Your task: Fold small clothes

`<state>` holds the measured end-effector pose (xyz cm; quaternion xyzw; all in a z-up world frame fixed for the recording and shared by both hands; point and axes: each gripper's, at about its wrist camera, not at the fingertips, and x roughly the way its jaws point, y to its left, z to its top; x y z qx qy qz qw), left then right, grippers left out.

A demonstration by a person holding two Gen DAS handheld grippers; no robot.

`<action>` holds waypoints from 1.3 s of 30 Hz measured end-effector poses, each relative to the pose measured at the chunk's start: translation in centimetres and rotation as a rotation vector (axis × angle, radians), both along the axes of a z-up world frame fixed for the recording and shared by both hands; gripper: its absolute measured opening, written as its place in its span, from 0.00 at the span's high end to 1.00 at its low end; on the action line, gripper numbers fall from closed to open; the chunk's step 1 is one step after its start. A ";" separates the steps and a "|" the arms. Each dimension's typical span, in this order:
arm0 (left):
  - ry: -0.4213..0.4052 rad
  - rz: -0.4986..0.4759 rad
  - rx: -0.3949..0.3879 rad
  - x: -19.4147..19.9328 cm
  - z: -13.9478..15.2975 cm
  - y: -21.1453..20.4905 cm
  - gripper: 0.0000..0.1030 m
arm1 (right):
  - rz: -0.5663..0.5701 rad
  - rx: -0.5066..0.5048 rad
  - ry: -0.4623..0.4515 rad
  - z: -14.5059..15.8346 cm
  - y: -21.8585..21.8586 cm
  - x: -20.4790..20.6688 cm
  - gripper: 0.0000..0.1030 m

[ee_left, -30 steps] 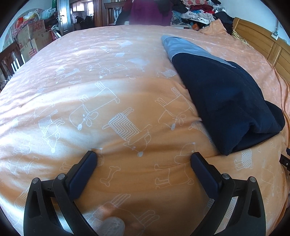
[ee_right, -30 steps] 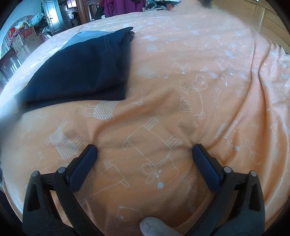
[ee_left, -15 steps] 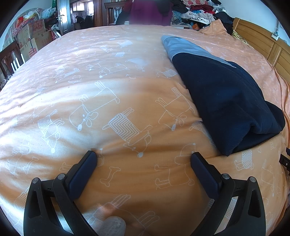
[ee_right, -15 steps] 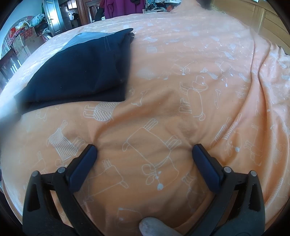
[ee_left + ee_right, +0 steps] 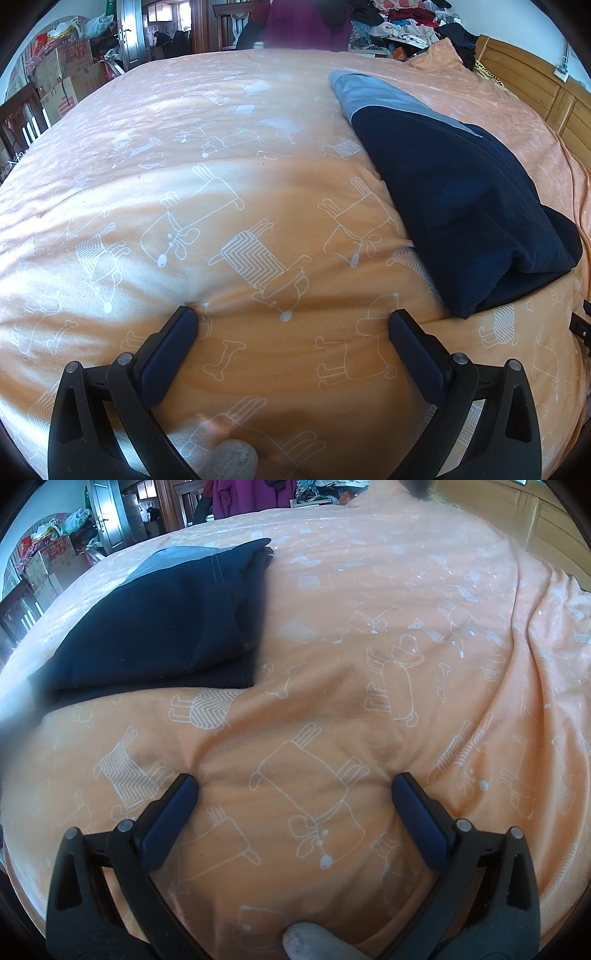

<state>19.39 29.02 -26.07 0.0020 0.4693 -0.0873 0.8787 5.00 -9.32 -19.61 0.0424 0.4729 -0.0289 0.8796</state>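
Note:
A folded navy garment (image 5: 461, 192) with a grey-blue band at its far end lies on the orange bedspread (image 5: 184, 166), right of my left gripper (image 5: 293, 321). That gripper is open, its fingertips pressing into the cover, nothing between them. In the right wrist view the same folded garment (image 5: 159, 624) lies at upper left. My right gripper (image 5: 295, 786) is open too, tips resting on the bedspread (image 5: 406, 609), apart from the garment.
A wooden headboard (image 5: 532, 85) runs along the right. Piles of clothes (image 5: 399, 18), a purple garment (image 5: 303, 26), cardboard boxes (image 5: 62, 74) and a door stand beyond the bed's far edge. A gloved fingertip (image 5: 306, 938) shows at the bottom.

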 end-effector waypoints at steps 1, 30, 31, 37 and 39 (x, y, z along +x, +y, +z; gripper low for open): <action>0.000 0.000 0.001 0.0 0.0 0.0 0.00 | 0.000 0.000 0.001 0.0 0.0 0.0 0.00; 0.003 -0.001 0.001 0.1 0.0 0.1 0.00 | -0.002 0.005 -0.003 -0.1 -0.1 0.2 0.00; 0.003 -0.001 0.002 0.1 0.0 0.1 0.00 | -0.002 0.006 -0.004 -0.1 -0.2 0.2 0.00; 0.003 -0.001 0.001 0.1 0.0 0.1 0.00 | -0.005 0.002 -0.006 0.0 -0.1 0.2 0.00; 0.003 -0.001 0.001 0.1 0.0 0.1 0.00 | -0.006 0.002 -0.007 0.0 -0.1 0.1 0.00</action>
